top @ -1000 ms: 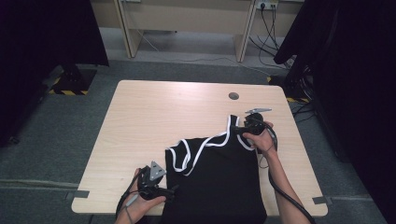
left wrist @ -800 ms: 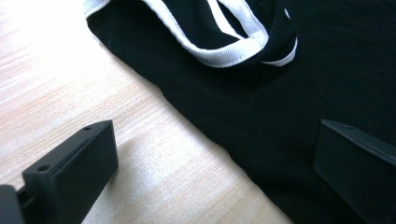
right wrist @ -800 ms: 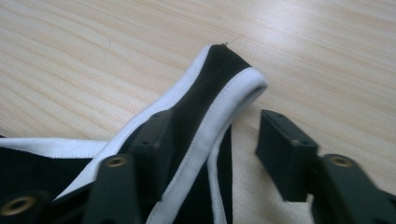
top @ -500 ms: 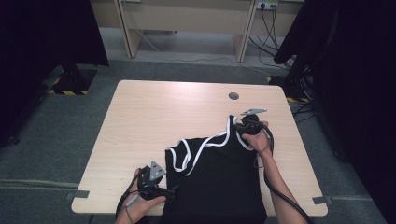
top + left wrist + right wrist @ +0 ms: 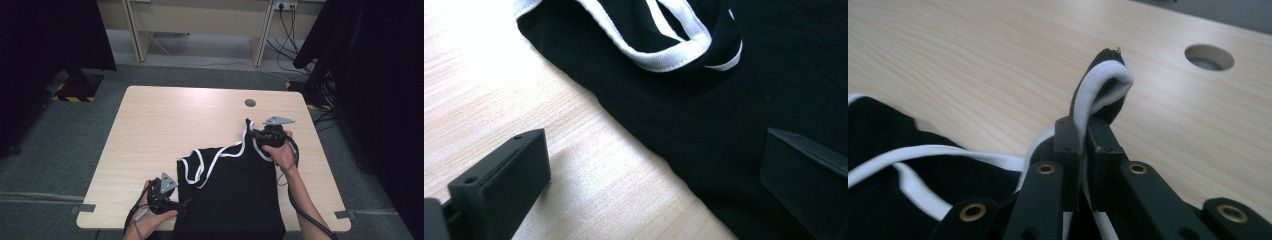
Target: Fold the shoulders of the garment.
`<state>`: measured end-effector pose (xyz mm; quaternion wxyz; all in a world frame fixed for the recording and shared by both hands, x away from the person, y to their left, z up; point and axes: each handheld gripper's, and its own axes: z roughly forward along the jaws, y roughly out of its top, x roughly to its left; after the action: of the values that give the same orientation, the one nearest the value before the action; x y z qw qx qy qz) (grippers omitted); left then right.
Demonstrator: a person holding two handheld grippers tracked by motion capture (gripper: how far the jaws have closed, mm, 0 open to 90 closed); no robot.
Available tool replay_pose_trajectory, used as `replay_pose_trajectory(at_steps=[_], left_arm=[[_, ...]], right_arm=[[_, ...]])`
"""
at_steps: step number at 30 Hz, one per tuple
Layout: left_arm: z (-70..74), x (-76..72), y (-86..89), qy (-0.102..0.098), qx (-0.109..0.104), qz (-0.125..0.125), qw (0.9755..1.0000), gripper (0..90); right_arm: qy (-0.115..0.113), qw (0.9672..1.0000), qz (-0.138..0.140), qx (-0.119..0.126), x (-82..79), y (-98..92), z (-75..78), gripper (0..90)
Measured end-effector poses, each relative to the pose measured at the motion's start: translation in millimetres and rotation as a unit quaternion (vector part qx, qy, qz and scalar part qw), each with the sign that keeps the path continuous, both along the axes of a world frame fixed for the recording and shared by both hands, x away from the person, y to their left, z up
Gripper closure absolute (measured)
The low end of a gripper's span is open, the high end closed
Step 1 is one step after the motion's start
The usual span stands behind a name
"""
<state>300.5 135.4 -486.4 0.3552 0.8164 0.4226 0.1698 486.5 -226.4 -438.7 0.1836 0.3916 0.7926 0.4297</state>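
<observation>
A black sleeveless top point(image 5: 235, 195) with white trim lies on the near right part of the wooden table point(image 5: 175, 120), and its hem hangs over the front edge. My right gripper point(image 5: 252, 133) is shut on a shoulder strap point(image 5: 1103, 85), whose white-edged loop pokes out past the gripper's point(image 5: 1083, 135) closed jaws, lifted a little off the wood. My left gripper point(image 5: 181, 204) rests at the top's near left side. Its point(image 5: 654, 160) jaws stand wide open, one over bare wood and the other over the black cloth point(image 5: 724, 110), gripping nothing.
A round cable hole point(image 5: 250, 103) sits in the table's far right part, close beyond the right gripper. Bare wood covers the left and far half. Dark curtains hang on both sides, and cables point(image 5: 320, 85) lie on the floor at the right.
The right hand has risen and shifted slightly toward the far right, pulling the strap up and taut. The left hand and the rest of the top have stayed put.
</observation>
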Motion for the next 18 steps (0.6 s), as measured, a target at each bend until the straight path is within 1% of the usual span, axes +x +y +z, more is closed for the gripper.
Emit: replay_pose_trajectory(at_steps=[3,4,7,8,10,11,12,13,14,15,16,17,18], left_arm=[[0.0,0.0,0.0,0.0,0.0,0.0,1.0,0.0],[0.0,0.0,0.0,0.0,0.0,0.0,1.0,0.0],[0.0,0.0,0.0,0.0,0.0,0.0,1.0,0.0],[0.0,0.0,0.0,0.0,0.0,0.0,1.0,0.0],[0.0,0.0,0.0,0.0,0.0,0.0,1.0,0.0],[0.0,0.0,0.0,0.0,0.0,0.0,1.0,0.0],[0.0,0.0,0.0,0.0,0.0,0.001,1.0,0.0],[0.0,0.0,0.0,0.0,0.0,0.001,1.0,0.0],[0.0,0.1,0.0,0.0,0.0,0.001,1.0,0.0],[0.0,0.1,0.0,0.0,0.0,0.0,1.0,0.0],[0.0,0.1,0.0,0.0,0.0,0.0,1.0,0.0],[0.0,0.1,0.0,0.0,0.0,0.001,1.0,0.0],[0.0,0.1,0.0,0.0,0.0,0.0,1.0,0.0]], right_arm=[[-0.018,0.9996,0.015,0.016,-14.8,-2.8,4.8,85.0],[-0.027,0.9991,0.026,0.017,-25.2,-4.7,5.7,85.1],[-0.039,0.9983,0.039,0.018,-41.1,-6.9,3.6,85.1],[-0.039,0.9983,0.039,0.018,-41.1,-6.9,3.6,85.1],[-0.045,0.9977,0.046,0.019,-51.6,-7.9,1.0,85.0],[-0.054,0.997,0.054,0.016,-61.3,-8.4,-2.0,84.9],[-0.054,0.997,0.054,0.016,-61.3,-8.4,-2.0,84.9],[-0.056,0.9967,0.057,0.015,-65.8,-8.9,-3.4,84.8],[-0.057,0.9965,0.058,0.019,-70.5,-9.3,-4.9,84.7],[-0.054,0.9964,0.062,0.021,-79.1,-10.1,-8.2,84.0],[-0.054,0.9964,0.062,0.021,-79.1,-10.1,-8.2,84.0],[-0.046,0.9967,0.065,0.018,-85.6,-10.8,-12.5,82.2],[-0.046,0.9967,0.065,0.018,-85.6,-10.8,-12.5,82.2]])
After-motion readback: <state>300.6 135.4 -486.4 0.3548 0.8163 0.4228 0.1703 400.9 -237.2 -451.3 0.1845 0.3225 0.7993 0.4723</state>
